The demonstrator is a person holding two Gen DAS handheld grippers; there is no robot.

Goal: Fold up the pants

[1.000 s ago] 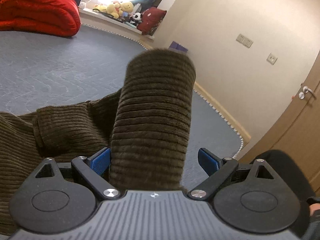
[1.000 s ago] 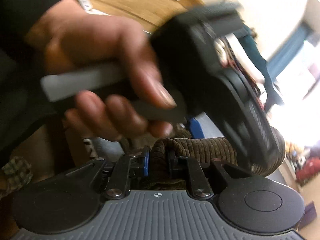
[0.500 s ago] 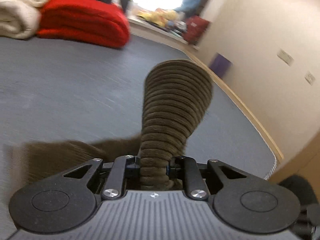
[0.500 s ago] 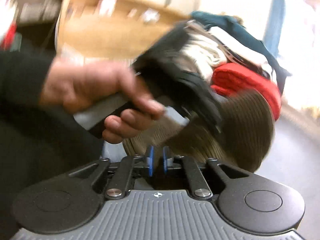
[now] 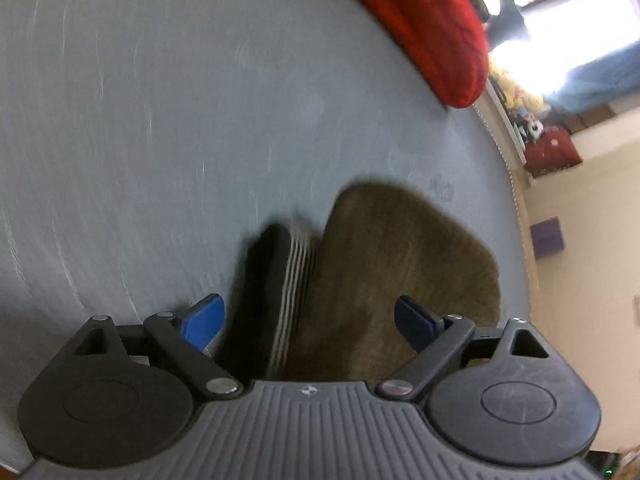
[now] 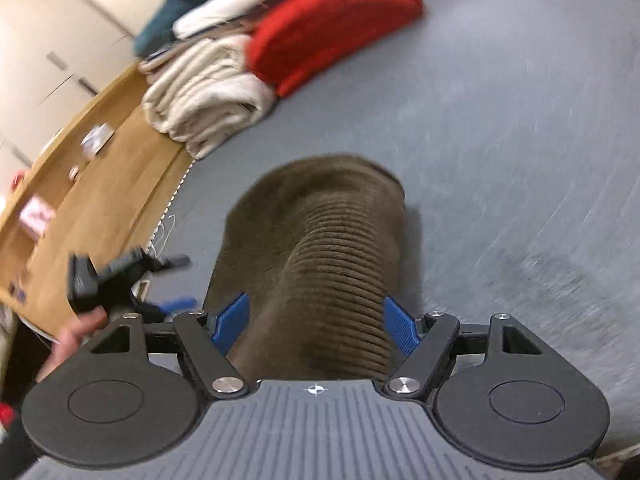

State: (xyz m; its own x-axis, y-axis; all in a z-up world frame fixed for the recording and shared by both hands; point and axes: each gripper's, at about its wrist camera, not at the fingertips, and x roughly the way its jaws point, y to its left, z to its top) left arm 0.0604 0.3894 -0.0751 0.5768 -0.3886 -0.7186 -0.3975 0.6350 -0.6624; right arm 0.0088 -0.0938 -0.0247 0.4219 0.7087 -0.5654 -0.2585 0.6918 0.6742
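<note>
Grey carpet [image 6: 520, 120] fills both views, with a red blanket [image 6: 332, 20] at its far edge. Brown corduroy pants [image 6: 332, 248] lie bunched on it between both grippers, left gripper [image 5: 308, 320] and right gripper [image 6: 316, 320] each spread wide, gripping nothing.

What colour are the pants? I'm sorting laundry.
Olive-brown corduroy pants, ribbed; clearest in the right wrist view.

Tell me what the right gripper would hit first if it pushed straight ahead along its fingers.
Most likely the brown corduroy pants: the fabric lies between the open fingers of the right gripper and bulges ahead of them. Beyond it is the grey mat, though depth is unclear.
</note>
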